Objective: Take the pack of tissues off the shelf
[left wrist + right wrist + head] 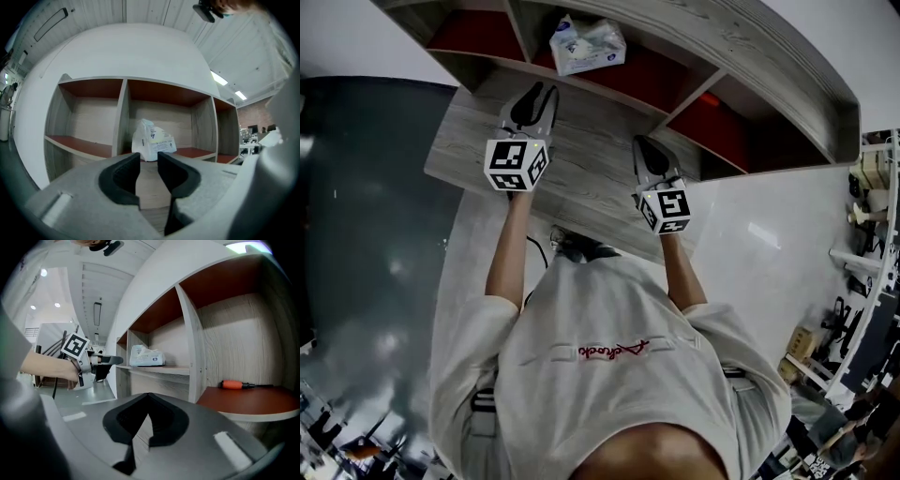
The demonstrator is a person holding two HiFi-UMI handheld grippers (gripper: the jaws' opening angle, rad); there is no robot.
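The white pack of tissues (586,45) lies in the middle compartment of the wooden shelf (769,66), on its red-brown floor. In the left gripper view the tissue pack (152,140) sits straight ahead, beyond the jaws. My left gripper (544,90) hovers over the desk just in front of that compartment, its jaws apart with nothing between them (149,158). My right gripper (641,142) is held lower and to the right, its jaw tips meeting (149,396) and empty. From the right gripper view the pack (146,356) and the left gripper (104,361) show to the left.
A wood-grain desk (581,183) lies below the shelf. An orange-handled tool (236,385) lies in the right compartment. The left compartment (89,126) holds nothing. Upright dividers (123,117) flank the tissue pack. Dark floor is to the left of the desk.
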